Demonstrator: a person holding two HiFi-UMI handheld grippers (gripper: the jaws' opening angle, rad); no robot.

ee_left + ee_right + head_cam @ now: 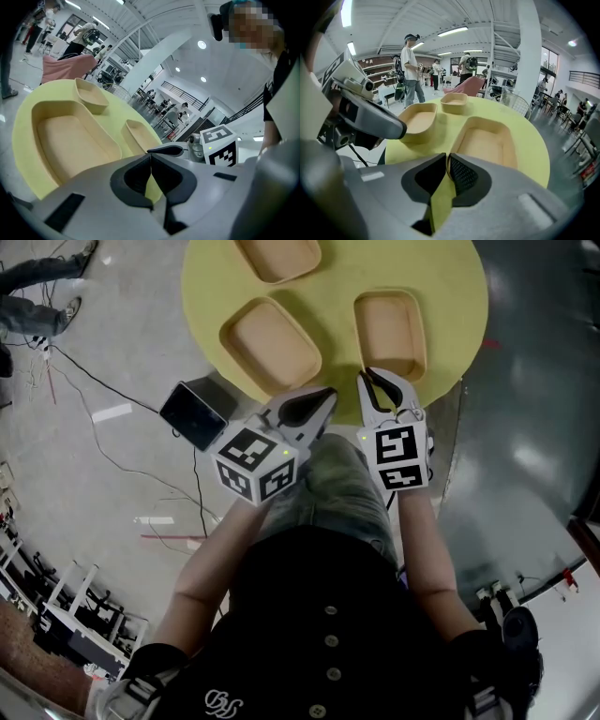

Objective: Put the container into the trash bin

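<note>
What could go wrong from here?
1. The right gripper seems to pinch only the near corner rim of the container. When lifted, the container could tilt or slip out.
2. The left gripper, shut and empty, sits close beside the right one and could bump the container.
3. No trash bin shows in any view, and cables cross the floor at the person's left.

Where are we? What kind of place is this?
Probably a big workshop or lab hall, not a home: strip lights on a high white ceiling, cables trailing across the bare grey floor, and a person standing nearby wearing a headset.
</note>
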